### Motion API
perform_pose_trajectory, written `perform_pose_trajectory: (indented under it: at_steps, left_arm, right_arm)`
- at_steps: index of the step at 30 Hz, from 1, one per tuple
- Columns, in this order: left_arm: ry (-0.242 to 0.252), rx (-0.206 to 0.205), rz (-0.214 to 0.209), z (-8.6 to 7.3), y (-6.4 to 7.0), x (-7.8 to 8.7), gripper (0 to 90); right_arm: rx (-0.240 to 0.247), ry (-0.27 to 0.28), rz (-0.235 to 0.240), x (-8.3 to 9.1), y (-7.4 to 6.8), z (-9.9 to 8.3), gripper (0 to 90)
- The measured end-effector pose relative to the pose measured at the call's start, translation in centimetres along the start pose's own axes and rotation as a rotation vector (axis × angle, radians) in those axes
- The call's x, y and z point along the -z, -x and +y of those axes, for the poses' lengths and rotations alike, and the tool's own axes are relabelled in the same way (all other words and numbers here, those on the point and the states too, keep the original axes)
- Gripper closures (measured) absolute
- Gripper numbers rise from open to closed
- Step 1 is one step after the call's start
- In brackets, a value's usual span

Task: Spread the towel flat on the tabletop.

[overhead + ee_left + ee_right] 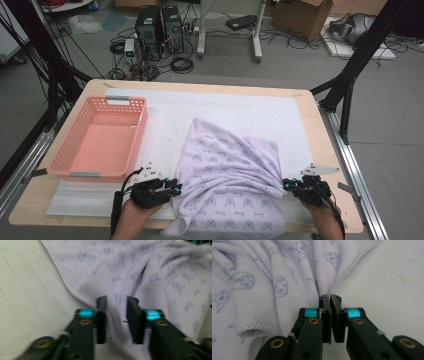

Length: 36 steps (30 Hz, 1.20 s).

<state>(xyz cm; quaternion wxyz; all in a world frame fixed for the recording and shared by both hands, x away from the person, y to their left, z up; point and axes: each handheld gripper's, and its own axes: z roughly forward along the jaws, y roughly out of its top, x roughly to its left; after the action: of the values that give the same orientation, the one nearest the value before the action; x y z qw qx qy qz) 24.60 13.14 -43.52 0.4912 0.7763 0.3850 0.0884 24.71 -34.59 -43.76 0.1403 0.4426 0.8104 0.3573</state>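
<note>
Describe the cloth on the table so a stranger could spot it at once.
Start at the wooden table with its white mat. To the right of the pink basket lies a pale lilac towel, rumpled and printed with small blue cartoon figures. It is the only fabric there, and the right tool is pinching its edge.

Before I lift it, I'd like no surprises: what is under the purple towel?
Around the purple towel a white mat shows, running under its edges. The folds cover the rest, so anything beneath them is hidden. Its near edge hangs over the table front.
</note>
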Motion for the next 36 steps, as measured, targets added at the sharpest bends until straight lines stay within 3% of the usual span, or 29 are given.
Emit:
perform_pose_trajectory:
  at_steps: [3,8,11,14,17,21,26,28,29,30,32,36]
  left_arm:
    - [0.016,-0.012,-0.002,1.6,-0.9,-1.1,52.8]
    - [0.037,0.02,0.005,4.1,-2.9,-3.7,50.9]
    - [0.004,0.002,0.036,4.5,-3.8,-5.4,49.0]
    - [0.009,0.013,0.078,4.8,-4.6,-6.5,46.4]
    - [0.027,0.051,0.125,5.2,-5.7,-7.4,45.6]
    - [-0.02,0.082,0.158,5.7,-6.8,-8.9,44.9]
    - [-0.058,0.043,0.167,6.1,-6.4,-10.2,45.8]
    - [-0.068,0.02,0.182,6.1,-6.2,-10.3,49.0]
    - [-0.082,-0.019,0.207,6.0,-6.0,-10.2,55.2]
    - [-0.093,-0.047,0.22,6.0,-5.9,-10.1,65.3]
    - [-0.121,-0.026,0.196,6.1,-5.9,-9.6,87.4]
    - [-0.147,-0.044,0.176,5.7,-5.5,-8.6,87.5]
  right_arm:
    - [-0.006,0.047,-0.024,0.2,0.2,0.4,73.3]
    - [0.003,0.106,-0.057,-0.5,1.0,1.9,69.6]
    - [-0.001,0.126,-0.061,-1.2,1.5,2.8,68.7]
    - [0.009,0.136,-0.057,-2.1,1.9,3.5,68.0]
    - [0.004,0.145,-0.056,-3.1,2.2,4.2,66.2]
    - [-0.003,0.134,-0.066,-4.2,2.8,5.0,64.1]
    - [0.0,0.123,-0.071,-4.7,3.2,5.9,64.1]
    - [0.002,0.122,-0.073,-4.7,3.2,6.2,64.1]
    - [0.006,0.125,-0.075,-4.8,3.3,6.3,64.0]
    - [0.007,0.125,-0.078,-4.8,3.3,6.4,64.0]
    - [0.002,0.12,-0.082,-5.0,3.4,6.7,64.0]
    - [0.001,0.121,-0.092,-5.5,3.8,7.4,63.8]
